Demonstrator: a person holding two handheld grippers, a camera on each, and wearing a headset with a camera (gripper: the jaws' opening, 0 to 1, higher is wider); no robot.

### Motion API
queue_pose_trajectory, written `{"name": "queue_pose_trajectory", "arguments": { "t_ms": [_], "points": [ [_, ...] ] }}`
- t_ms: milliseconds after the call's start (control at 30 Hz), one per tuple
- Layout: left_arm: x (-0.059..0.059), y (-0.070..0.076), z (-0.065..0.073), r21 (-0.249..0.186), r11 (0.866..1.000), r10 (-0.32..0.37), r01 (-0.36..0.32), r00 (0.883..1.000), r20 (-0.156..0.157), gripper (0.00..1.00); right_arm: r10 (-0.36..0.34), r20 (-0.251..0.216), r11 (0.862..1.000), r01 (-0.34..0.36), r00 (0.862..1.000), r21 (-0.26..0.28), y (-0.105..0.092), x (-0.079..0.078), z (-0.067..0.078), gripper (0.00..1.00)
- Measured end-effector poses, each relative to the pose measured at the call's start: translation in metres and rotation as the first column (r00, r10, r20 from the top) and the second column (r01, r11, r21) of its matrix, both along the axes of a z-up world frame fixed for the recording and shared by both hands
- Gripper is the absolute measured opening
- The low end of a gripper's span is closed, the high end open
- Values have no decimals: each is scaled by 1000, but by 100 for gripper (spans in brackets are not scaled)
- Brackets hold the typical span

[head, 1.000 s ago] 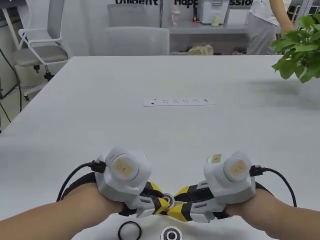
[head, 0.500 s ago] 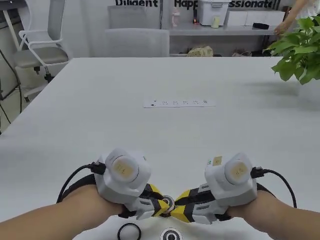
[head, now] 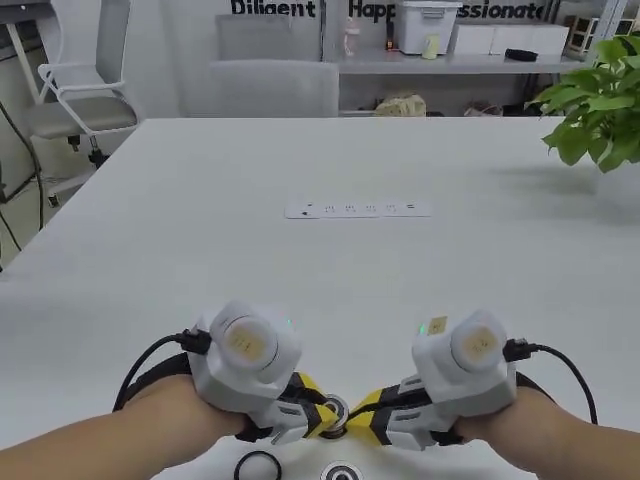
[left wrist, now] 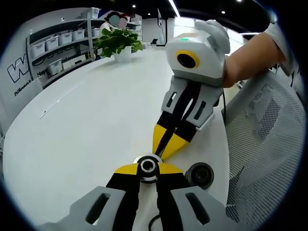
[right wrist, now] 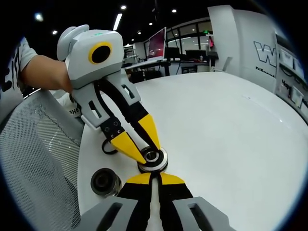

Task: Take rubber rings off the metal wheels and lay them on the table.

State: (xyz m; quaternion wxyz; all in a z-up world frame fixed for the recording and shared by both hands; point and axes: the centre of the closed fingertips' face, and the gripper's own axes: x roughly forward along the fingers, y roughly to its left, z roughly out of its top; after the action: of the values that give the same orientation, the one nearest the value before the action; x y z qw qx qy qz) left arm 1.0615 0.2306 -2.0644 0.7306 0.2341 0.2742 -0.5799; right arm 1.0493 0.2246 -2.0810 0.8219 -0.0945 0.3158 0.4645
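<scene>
White table (head: 200,250) runs out ahead of me, and the only containers I can pick out sit well away from the work. In the left gripper view a pale pot (left wrist: 123,54) at the far edge of the table holds a leafy green plant (left wrist: 118,41). Beside it, rows of pale bins (left wrist: 62,37) line the wall shelving, and I can't see what is in them. The metal wheel (right wrist: 153,158) is right at the near edge of the table, between my two tools. It has a bright silver hub with a dark bore and a dark band around its rim. My left gripper (left wrist: 147,169) has its yellow tips set narrow on either side of that wheel, gripping it. My right gripper (right wrist: 154,179) comes in from the opposite side, its jaws drawn to a thin slit and its tips touching the wheel's rim. I cannot tell whether they have hold of the rubber. A second wheel (left wrist: 199,174) stands just beside the first, nearer me, wearing a thick black tyre. One loose black rubber ring (head: 258,466) lies flat on the table under my left wrist.
</scene>
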Motion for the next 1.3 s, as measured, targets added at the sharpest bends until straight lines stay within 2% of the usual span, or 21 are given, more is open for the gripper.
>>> {"name": "queue_pose_trajectory", "arguments": {
  "t_ms": [400,1033,1300],
  "points": [
    [0,0,0,0,1000,8,-8,1000,0,7,-34,-42,999,35,999,28,-2,1,0,0],
    [0,0,1,-2,1000,16,-16,1000,8,7,-47,-69,997,51,997,55,-4,0,4,0],
    [0,0,1,-4,1000,17,-17,1000,7,7,-75,-101,993,83,992,82,-6,1,4,0]
  ]
}}
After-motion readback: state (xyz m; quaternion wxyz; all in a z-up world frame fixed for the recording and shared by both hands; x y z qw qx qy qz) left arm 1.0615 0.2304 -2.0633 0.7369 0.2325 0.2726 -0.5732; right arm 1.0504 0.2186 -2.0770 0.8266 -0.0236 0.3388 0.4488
